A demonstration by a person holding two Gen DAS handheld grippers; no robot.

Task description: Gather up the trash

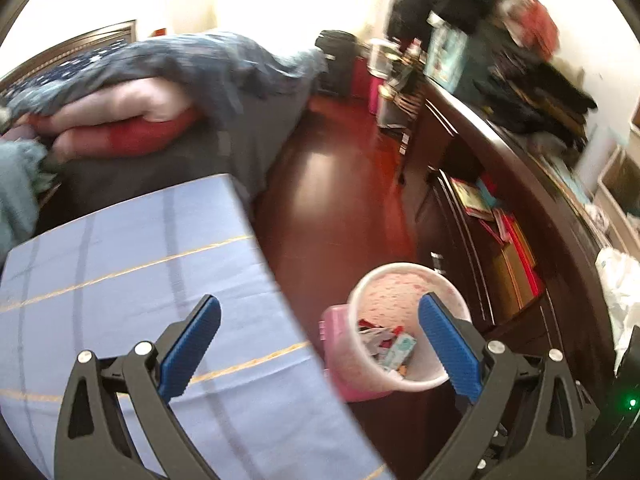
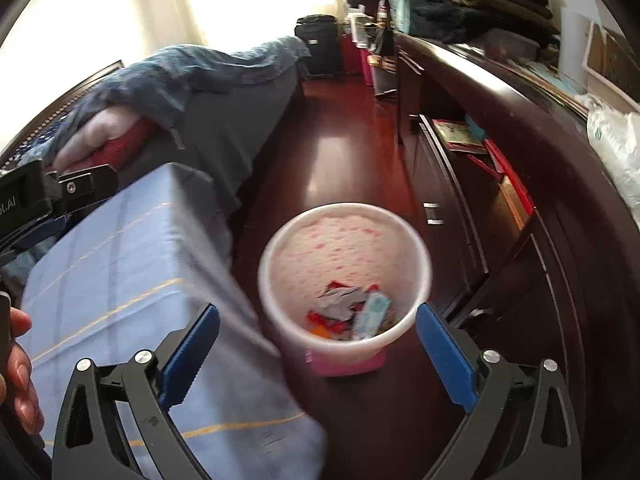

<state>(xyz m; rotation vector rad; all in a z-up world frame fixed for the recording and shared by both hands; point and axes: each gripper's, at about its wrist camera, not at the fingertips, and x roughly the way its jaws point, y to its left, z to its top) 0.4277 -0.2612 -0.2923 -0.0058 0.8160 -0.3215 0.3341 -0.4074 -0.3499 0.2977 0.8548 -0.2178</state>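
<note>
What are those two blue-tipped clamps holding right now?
Nothing. The left gripper and right gripper are both open and empty, with the trash bin below them.

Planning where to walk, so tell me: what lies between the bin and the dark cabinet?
Only a narrow strip of bare red wood floor separates the bin from the dark cabinet; nothing sits on it. The right wrist view shows this best.

We record the left gripper [image 1: 320, 332] and the right gripper [image 2: 318, 330] both with jaws spread wide, empty, and angled downward. Bare fingers [image 2: 18, 360] visible at left.
</note>
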